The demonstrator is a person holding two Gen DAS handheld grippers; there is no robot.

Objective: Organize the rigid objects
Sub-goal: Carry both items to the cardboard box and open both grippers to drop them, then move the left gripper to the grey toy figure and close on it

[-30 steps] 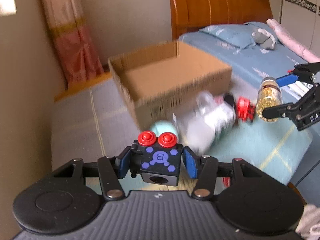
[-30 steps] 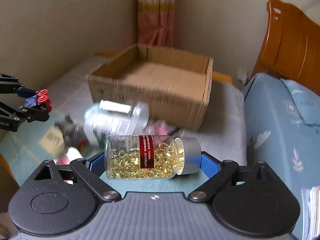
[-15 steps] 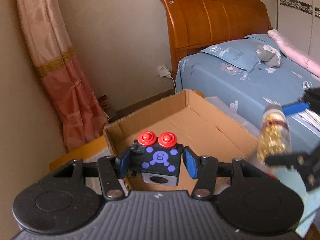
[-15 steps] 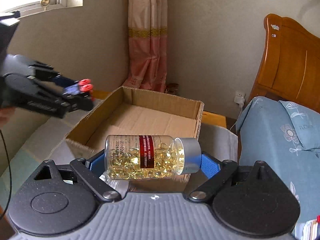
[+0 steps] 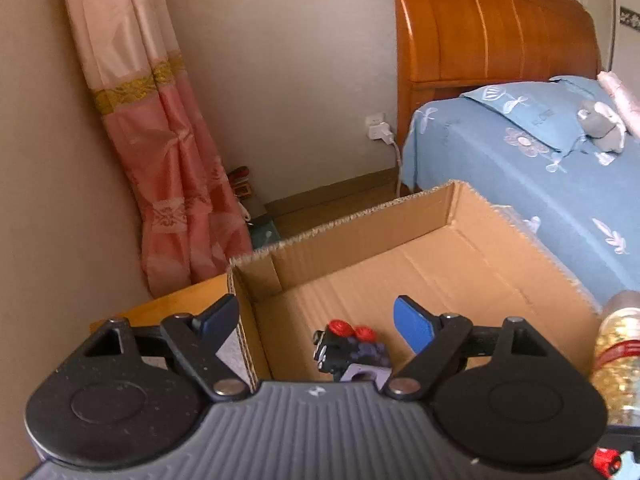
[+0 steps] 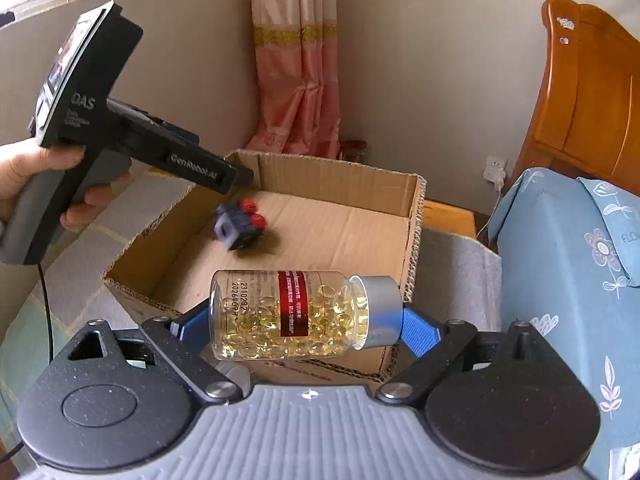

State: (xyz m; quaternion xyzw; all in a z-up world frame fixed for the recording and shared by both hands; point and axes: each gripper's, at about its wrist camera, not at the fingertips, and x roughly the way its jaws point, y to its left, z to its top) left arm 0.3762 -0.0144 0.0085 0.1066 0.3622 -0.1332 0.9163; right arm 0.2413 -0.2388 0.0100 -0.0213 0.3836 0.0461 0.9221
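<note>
An open cardboard box (image 5: 460, 216) (image 6: 336, 172) stands in front of me. A black and purple cube toy with two red buttons (image 5: 352, 350) (image 6: 239, 227) is inside it, blurred with motion. My left gripper (image 5: 320, 320) is open and empty above the box's near left corner; its body shows in the right wrist view (image 6: 120, 136). My right gripper (image 6: 296, 328) is shut on a clear bottle of yellow capsules with a silver cap (image 6: 296, 314), held sideways over the box's near edge. The bottle also shows in the left wrist view (image 5: 618, 356).
A bed with blue bedding (image 5: 540, 168) (image 6: 572, 264) and a wooden headboard (image 5: 492, 28) stands to the right. A pink curtain (image 5: 168, 152) hangs at the back left. The box rests on a grey striped cloth (image 6: 456, 264). A red item (image 5: 606, 460) shows at the lower right.
My left gripper has opened and let go of the cube toy, which has dropped into the box. Both grippers have moved closer over the box; the right still holds the bottle.
</note>
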